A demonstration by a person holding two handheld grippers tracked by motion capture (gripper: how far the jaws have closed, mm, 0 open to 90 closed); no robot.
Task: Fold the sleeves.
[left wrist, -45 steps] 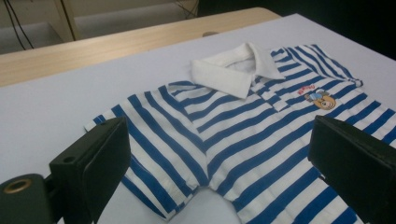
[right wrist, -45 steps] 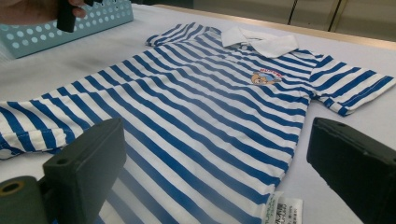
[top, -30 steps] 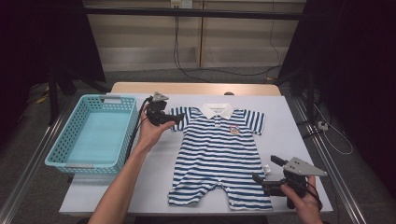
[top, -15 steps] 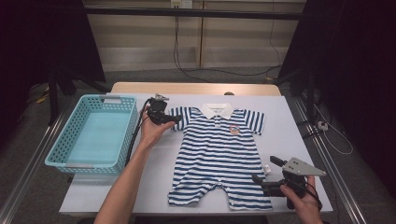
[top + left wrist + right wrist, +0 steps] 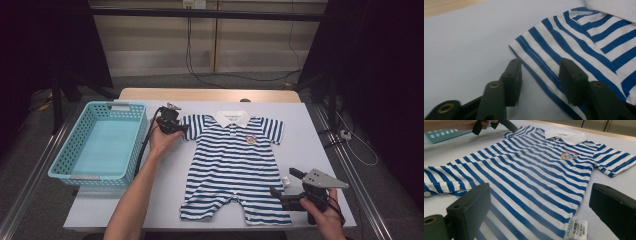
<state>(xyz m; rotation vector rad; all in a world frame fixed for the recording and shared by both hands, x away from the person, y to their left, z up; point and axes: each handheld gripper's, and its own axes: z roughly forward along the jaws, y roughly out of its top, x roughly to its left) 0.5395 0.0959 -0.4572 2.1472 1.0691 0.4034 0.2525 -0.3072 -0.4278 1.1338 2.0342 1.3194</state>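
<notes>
White table [image 5: 125, 210] bears 1 striped romper [image 5: 235, 165] and 1 basket [image 5: 97, 145]. Left gripper [image 5: 540, 75] jaws, just closing, straddle its sleeve hem, unclamped; right gripper [image 5: 536, 220] gapes over its lower hem.

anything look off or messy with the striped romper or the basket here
Nothing stands out. The striped romper lies flat and straight on the table, collar up, only its care label sticking out at one side. The blue basket sits upright and empty beside it.

light blue basket [image 5: 102, 145] at table's left, white table [image 5: 320, 145], cables [image 5: 192, 55] on floor behind
</notes>
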